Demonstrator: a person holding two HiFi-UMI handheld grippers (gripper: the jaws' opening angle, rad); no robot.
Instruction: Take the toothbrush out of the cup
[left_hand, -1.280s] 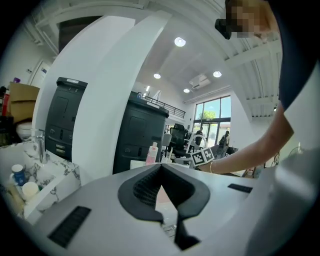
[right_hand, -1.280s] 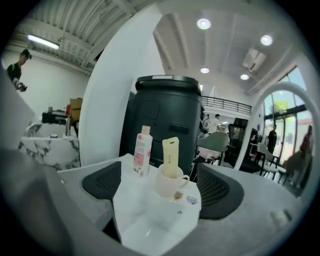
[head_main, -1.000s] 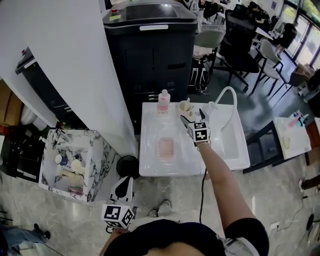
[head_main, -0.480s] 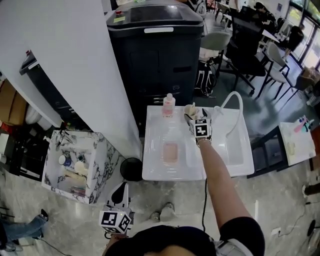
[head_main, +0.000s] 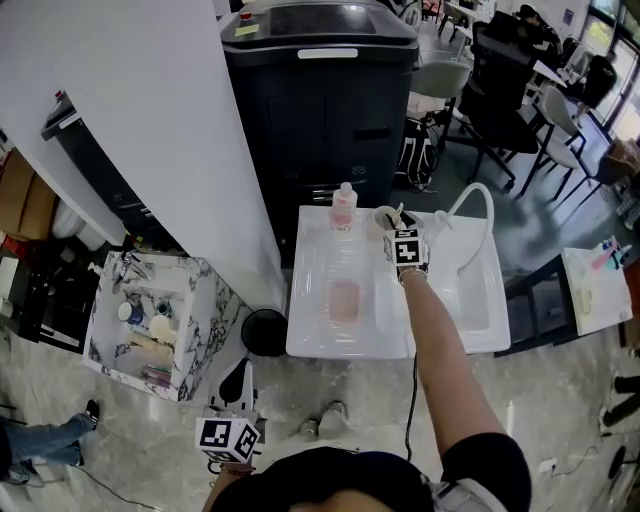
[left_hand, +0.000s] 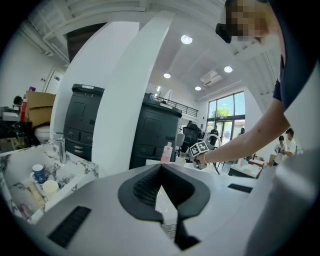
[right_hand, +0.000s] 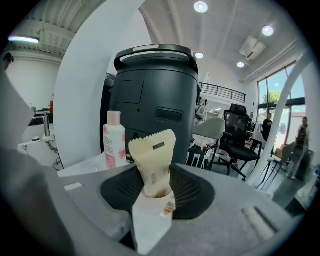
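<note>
Where a second ago the right tool (head_main: 395, 226) gaped wide, its jaws are closing on the cream-wrapped toothbrush (right_hand: 152, 155) in the round cream cup (head_main: 383, 214) at the white counter (head_main: 320, 335) top edge; lifting should follow. Left tool (head_main: 244, 372) hangs pinched together, empty.

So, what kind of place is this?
Probably an open office, not a bathroom: the white washstand stands in front of a big black copier, and office chairs stand further back.
</note>
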